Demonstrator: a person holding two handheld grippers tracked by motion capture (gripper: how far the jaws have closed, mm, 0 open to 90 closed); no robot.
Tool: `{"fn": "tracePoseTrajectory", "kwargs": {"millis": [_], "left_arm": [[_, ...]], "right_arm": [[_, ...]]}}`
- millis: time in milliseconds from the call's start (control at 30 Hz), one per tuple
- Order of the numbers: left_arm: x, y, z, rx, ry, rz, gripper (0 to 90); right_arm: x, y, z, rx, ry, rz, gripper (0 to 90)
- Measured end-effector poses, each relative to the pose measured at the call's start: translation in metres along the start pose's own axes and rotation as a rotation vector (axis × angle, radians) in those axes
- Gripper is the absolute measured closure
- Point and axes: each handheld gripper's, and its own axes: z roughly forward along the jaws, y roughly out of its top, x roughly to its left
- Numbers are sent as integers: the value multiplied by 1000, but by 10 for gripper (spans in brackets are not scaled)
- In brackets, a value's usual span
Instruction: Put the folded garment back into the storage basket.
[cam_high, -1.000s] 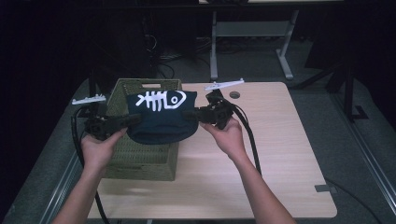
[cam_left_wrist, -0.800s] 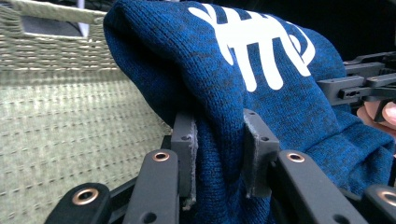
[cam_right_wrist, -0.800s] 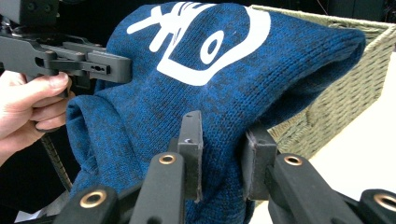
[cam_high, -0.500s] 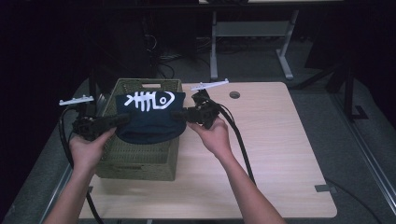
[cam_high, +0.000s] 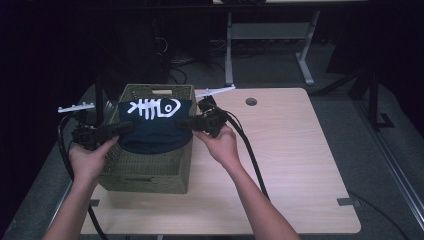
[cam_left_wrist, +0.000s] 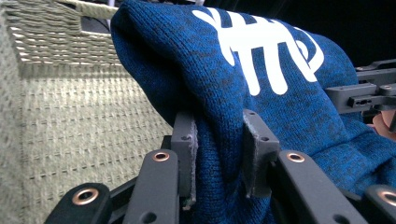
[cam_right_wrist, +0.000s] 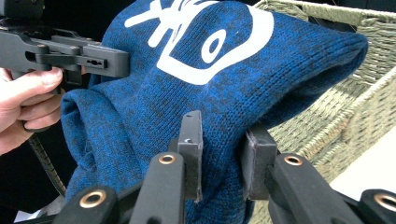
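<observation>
A folded dark blue knit garment (cam_high: 155, 127) with a white fish-skeleton print hangs over the open green woven basket (cam_high: 150, 172). My left gripper (cam_high: 127, 127) is shut on the garment's left edge; in the left gripper view the cloth (cam_left_wrist: 261, 93) is pinched between the two pads at my left gripper (cam_left_wrist: 218, 154). On the other side, my right gripper (cam_high: 184, 122) is shut on the right edge, and the right gripper view shows the fold (cam_right_wrist: 219, 79) clamped at my right gripper (cam_right_wrist: 223, 154). The garment's lower part sags toward the basket's inside.
The basket (cam_left_wrist: 70, 116) stands on the left half of a light wooden table (cam_high: 290, 165), whose right half is bare with a small round hole (cam_high: 251, 101). Black cables trail from both grippers. Dark floor and a metal table frame (cam_high: 270, 30) lie beyond.
Both hands have carried the garment leftward and slightly away, from over the basket's right side to above its middle. The grips are unchanged.
</observation>
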Motion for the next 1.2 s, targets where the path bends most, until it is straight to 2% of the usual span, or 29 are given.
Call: {"fn": "tracePoseTrajectory", "kwargs": {"millis": [733,1200], "left_arm": [[25,-7,1,26,59,-42,700],[34,-12,12,64,89,-46,700]], "right_arm": [[5,-1,36,58,-29,-3,726],[-2,-7,51,92,-41,3,726]]}}
